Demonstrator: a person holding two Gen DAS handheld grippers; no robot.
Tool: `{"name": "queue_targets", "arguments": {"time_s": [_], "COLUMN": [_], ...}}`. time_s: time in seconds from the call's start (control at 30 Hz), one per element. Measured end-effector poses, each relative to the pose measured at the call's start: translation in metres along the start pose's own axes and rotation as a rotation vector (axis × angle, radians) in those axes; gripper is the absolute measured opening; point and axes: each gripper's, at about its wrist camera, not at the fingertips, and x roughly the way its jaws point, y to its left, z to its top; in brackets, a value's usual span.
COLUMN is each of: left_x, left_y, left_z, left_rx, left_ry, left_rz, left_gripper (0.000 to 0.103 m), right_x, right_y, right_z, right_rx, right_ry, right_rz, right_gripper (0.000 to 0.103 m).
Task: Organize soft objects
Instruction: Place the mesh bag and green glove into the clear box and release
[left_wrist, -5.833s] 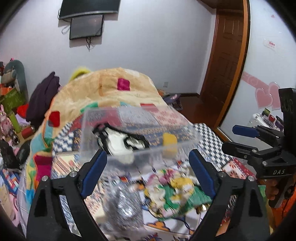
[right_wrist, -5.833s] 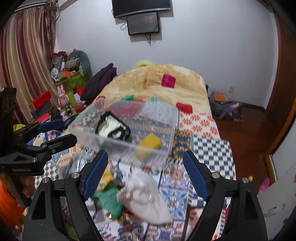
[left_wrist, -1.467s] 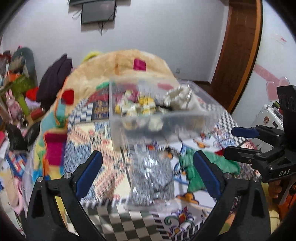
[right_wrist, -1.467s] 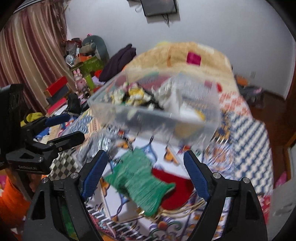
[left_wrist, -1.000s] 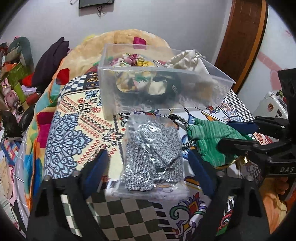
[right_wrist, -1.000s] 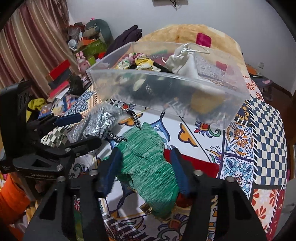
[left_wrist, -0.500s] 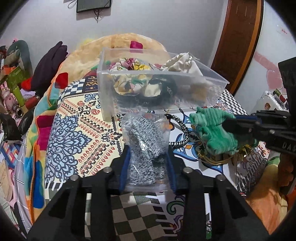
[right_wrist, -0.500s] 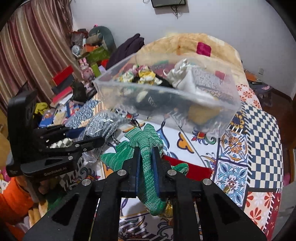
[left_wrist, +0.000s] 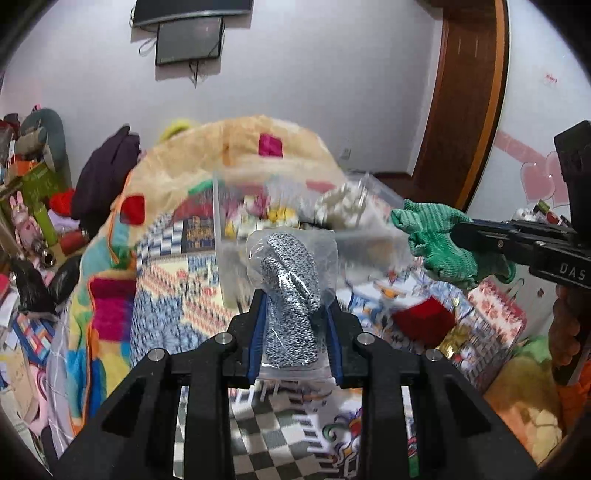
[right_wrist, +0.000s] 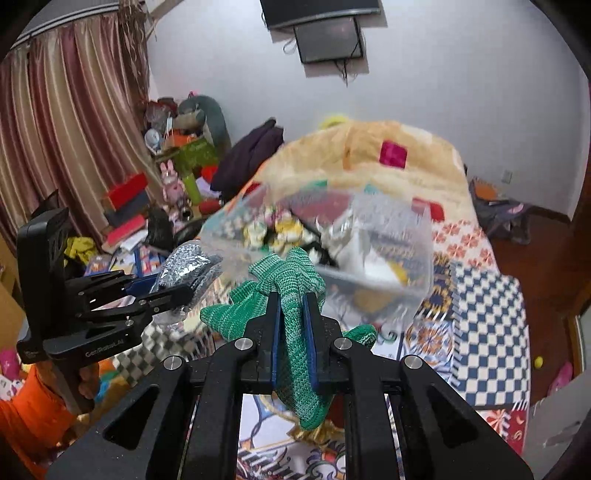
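Left gripper was clenched on the bagged grey knit, blue pads pressed into both sides of the clear bag. Bag stood roughly upright, long axis running away from the camera along the fingers, top end pointing at the clear plastic bin. It was held up off the patterned bedspread, near the bed's front edge.

Right gripper was clamped nearly closed on the green knit glove. Glove ran lengthwise between the pads: fingers bunched above the tips toward the bin, the other end hanging below the jaws. In the left wrist view the glove sat at the bin's right end, lifted off the spread.

Bin sat mid-bed, blurred in both views. Inside: a white drawstring pouch, a floral fabric bundle, something yellow, something black; details unreadable.

A red cloth lay on the bedspread toward the bed's right edge, well apart from the bagged knit.
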Motion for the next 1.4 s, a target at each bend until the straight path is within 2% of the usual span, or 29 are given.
{"name": "queue_targets", "arguments": {"time_s": [0.33,0.5,0.63,0.8,1.1,1.4], "left_x": [-0.008,0.009,0.033,0.063,0.111,0.135], "left_y": [0.000,0.001,0.000,0.003,0.007,0.004], "left_z": [0.056,0.076,0.084,0.087,0.081,0.074], "left_rx": [0.008,0.010,0.026,0.024,0.045,0.058], "left_ry": [-0.131,-0.136,-0.110,-0.061,0.041,0.095], "left_rz": [-0.010,-0.015,-0.006,-0.011,0.007,-0.003], "left_gripper": [0.029,0.029,0.029,0.029,0.029,0.030], "right_x": [-0.010,-0.005,0.006,0.031,0.078,0.096], "right_y": [-0.010,-0.020,-0.027,-0.042,-0.064,-0.065], "right_z": [0.042,0.056,0.061,0.059,0.042,0.034], "right_rx": [-0.008,0.000,0.005,0.023,0.043,0.027], "right_ry": [-0.137,-0.166,-0.164,-0.118,0.020,0.088], "right_rz": [-0.069,-0.110,-0.149,-0.177,-0.204,-0.209], "right_gripper": [0.011,0.011,0.011,0.011,0.011,0.011]}}
